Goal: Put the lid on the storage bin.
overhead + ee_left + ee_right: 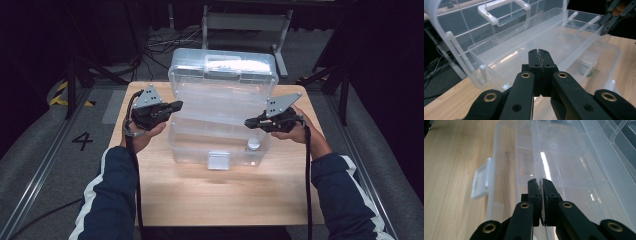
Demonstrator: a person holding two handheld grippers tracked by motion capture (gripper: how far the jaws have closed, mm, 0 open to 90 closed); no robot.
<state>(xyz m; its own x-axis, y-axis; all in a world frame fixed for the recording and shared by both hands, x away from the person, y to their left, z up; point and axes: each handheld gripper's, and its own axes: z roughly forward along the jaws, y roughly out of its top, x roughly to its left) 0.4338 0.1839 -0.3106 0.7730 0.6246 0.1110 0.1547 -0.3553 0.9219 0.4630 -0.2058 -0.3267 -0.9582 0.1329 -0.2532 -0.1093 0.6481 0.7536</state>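
Clear storage box (190, 152), centre of the high view: inner tray removal with both grippers.

The box stood on the wooden table (200, 195) with its lid (222, 75) swung up at upper centre. The inner tray (215, 112) lay across the opening at mid-frame, slightly tilted. The right gripper (247, 122), at centre right, was pinching the thin rim of the tray between its jaws. The left gripper (177, 105), at centre left, had its jaws pressed together, and no plastic was visibly caught between them. A good lift likely required a re-grip on the left rim first. Both ends should then have risen together and level, clear of the lid. A small bottle (253, 146) stood in the lower right of the box, beneath the tray, so the tray should not have been dropped back. The front latch (218, 161) hung free.
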